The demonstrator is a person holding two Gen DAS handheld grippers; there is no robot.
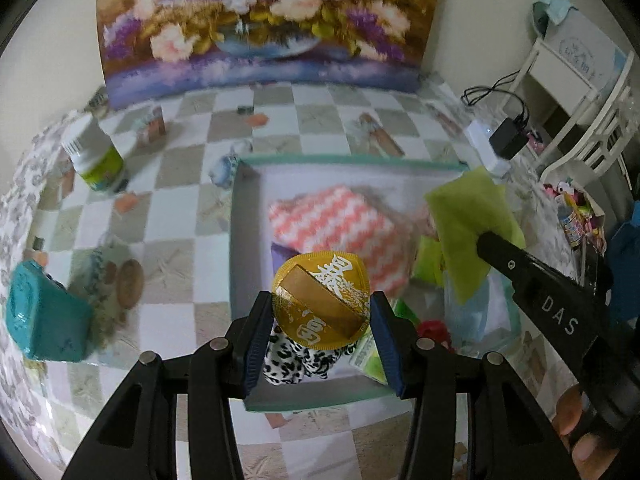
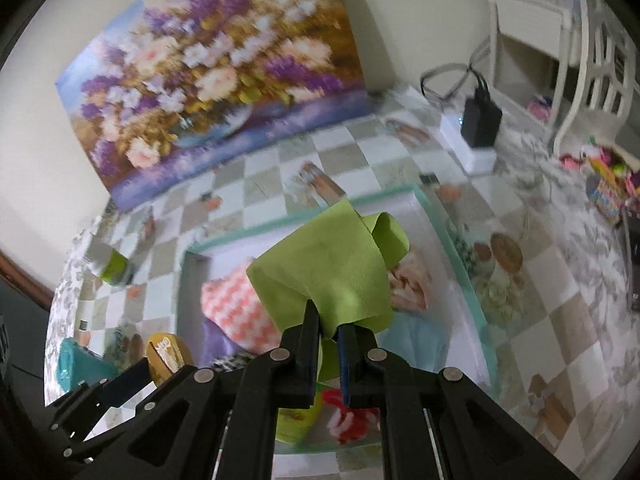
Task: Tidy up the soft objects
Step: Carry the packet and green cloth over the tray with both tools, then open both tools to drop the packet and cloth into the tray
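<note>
Left wrist view: the left gripper (image 1: 320,316) clamps a round gold pad (image 1: 320,300) between its blue-lined fingers, above the near end of a green-rimmed tray (image 1: 344,159). In the tray lie a pink-and-white zigzag cloth (image 1: 340,224) and a leopard-print cloth (image 1: 296,360). The right gripper (image 1: 486,242) enters from the right, holding a green cloth (image 1: 472,220). A white bottle (image 1: 96,152) and a teal box (image 1: 44,316) sit on the checkered tablecloth (image 1: 180,208), left of the tray.

Right wrist view: the right gripper (image 2: 329,328) is nearly closed, pinching the green cloth (image 2: 332,272) above the tray (image 2: 460,260). The gold pad (image 2: 166,354) shows at lower left.
</note>
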